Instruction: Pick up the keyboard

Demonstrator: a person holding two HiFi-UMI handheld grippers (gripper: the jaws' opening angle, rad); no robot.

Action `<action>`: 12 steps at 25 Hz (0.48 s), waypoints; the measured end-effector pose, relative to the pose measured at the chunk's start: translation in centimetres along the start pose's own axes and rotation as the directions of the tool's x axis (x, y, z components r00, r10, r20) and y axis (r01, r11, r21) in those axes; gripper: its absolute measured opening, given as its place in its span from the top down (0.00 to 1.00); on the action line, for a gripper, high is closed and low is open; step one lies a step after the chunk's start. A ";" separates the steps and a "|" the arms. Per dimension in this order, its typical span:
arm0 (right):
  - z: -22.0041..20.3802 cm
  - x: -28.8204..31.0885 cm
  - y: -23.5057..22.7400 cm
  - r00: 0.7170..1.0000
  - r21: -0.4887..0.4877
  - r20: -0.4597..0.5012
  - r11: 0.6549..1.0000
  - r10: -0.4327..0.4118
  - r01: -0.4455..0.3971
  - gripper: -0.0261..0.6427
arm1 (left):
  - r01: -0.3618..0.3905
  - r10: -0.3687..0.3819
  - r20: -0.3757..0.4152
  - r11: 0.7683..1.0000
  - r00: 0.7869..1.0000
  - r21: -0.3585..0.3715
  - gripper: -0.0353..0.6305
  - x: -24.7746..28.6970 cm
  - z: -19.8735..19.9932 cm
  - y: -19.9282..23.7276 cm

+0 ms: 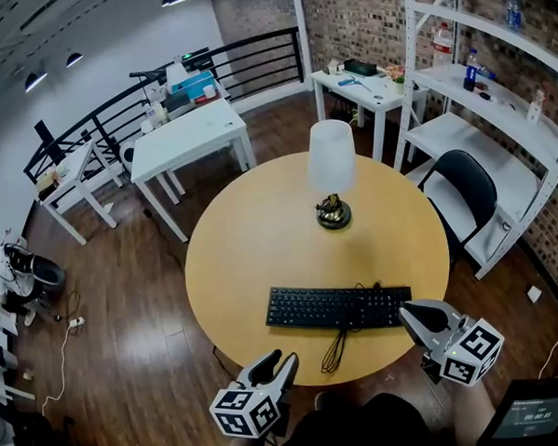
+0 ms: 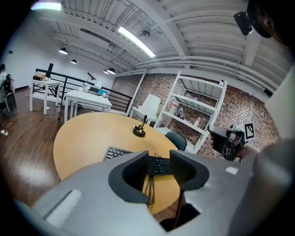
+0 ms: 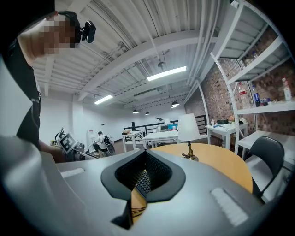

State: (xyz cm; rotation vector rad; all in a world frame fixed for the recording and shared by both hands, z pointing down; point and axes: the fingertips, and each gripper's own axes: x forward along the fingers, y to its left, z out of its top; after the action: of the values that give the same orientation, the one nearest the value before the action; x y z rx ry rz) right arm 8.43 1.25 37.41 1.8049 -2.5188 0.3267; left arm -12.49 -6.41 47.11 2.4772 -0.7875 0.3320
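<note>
You are holding the left tool (image 1: 283,359) spread and empty just below the black keyboard (image 1: 338,307), which is lying on the round table (image 1: 250,235) at lower centre. The right tool (image 1: 409,315), pressed together, is flanking its right end, apparently bracketing it for lifting.

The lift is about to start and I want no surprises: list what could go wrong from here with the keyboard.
1. The right claw is shut beside the keyboard's right end. Unless it opens, it would likely shove the keyboard rather than grip it.
2. The bundled cable lies at the table's near edge, just ahead of the open left claw. It could snag or get pinched instead of the keyboard.
</note>
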 end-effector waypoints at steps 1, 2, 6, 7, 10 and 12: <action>0.2 0.7 -0.4 1.000 0.000 -0.006 1.000 0.006 -0.006 0.96 | 0.000 0.000 -0.007 1.000 1.000 -0.012 0.55 0.3 0.0 0.2; 0.3 1.3 -0.8 1.000 -0.003 -0.013 1.000 0.015 -0.015 0.96 | 0.001 -0.001 -0.016 1.000 1.000 -0.029 0.55 0.7 -0.2 0.2; 0.5 4.4 -2.9 0.997 -0.014 -0.039 0.998 0.060 -0.061 0.96 | -0.017 0.009 -0.063 0.992 0.998 -0.126 0.52 2.7 -1.6 0.9; 0.5 5.1 -3.5 0.996 -0.015 -0.047 0.997 0.079 -0.080 0.96 | -0.024 0.014 -0.071 0.989 0.997 -0.147 0.52 3.3 -1.9 1.0; 0.5 7.0 -6.1 0.988 -0.012 -0.069 0.991 0.136 -0.137 0.96 | -0.059 0.044 -0.076 0.978 0.996 -0.202 0.52 5.3 -2.0 1.0; 0.4 8.6 -7.8 0.980 0.000 -0.087 0.984 0.180 -0.180 0.96 | -0.092 0.075 -0.077 0.966 0.994 -0.241 0.52 6.7 -1.9 1.2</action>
State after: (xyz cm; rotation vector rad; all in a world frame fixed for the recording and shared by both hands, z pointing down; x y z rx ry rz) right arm 13.02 -9.22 39.47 1.5272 -2.6236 0.3903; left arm -8.01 -9.34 51.65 2.1969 -0.8529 0.3255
